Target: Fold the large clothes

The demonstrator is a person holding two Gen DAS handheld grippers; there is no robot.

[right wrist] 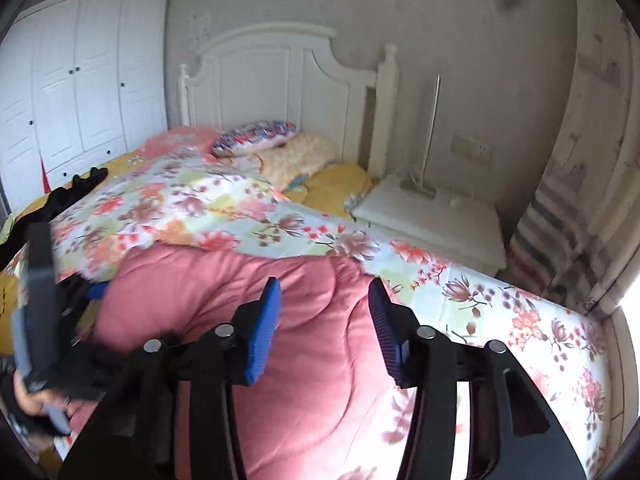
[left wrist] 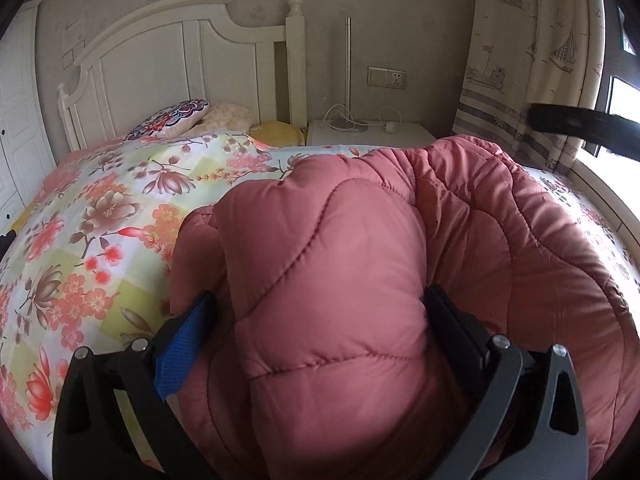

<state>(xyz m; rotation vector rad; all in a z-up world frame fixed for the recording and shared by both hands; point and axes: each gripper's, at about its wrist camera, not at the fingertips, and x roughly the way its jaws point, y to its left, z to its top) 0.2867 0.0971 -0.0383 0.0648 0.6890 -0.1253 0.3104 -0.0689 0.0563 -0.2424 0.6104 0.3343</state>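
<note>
Left gripper (left wrist: pixel 320 312) sat clamped on a thick fold of the pink quilted coat (left wrist: pixel 460 216), bunched near the bed's (left wrist: pixel 100 216) foot edge. Right gripper (right wrist: pixel 324 324) hung half-open above it, holding nothing. We judged the fold needed a flat, even lay; smooth before releasing.
</note>
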